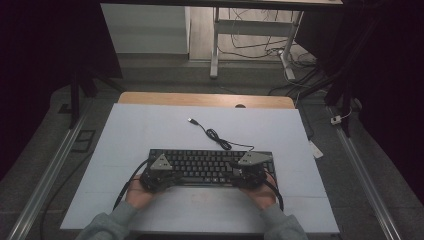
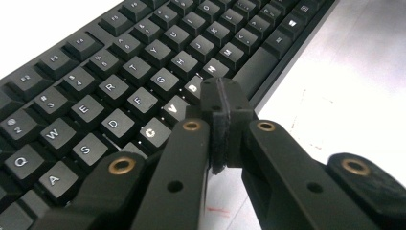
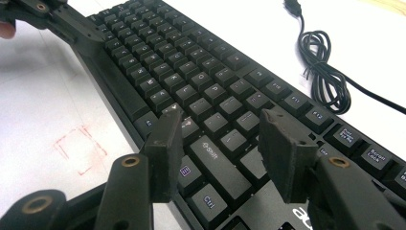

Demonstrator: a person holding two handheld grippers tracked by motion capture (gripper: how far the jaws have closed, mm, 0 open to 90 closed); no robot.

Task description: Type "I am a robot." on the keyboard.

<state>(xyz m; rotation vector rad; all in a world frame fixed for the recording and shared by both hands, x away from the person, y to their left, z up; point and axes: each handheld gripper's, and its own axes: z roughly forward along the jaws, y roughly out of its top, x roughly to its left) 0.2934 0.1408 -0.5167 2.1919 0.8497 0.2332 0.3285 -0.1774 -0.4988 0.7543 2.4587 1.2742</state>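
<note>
Black rectangular plastic keyboard (image 1: pixel 210 166) lies near the front of the pale blue table mat (image 1: pixel 150 130), its coiled black cable (image 3: pixel 323 72) behind it. Left gripper (image 2: pixel 221 103) has jaws pressed together, empty, tip over the bottom letter row. Right gripper (image 3: pixel 222 148) has jaws spread above the right Shift key.

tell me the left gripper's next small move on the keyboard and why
Probably ease the left gripper straight down to press a key: its jaws are shut, the tip poised over the keyboard near B and N. The right gripper hangs open by Shift.

keyboard (image 1: pixel 210 165) on table (image 1: pixel 150 135), cable (image 1: pixel 216 135) behind
</note>
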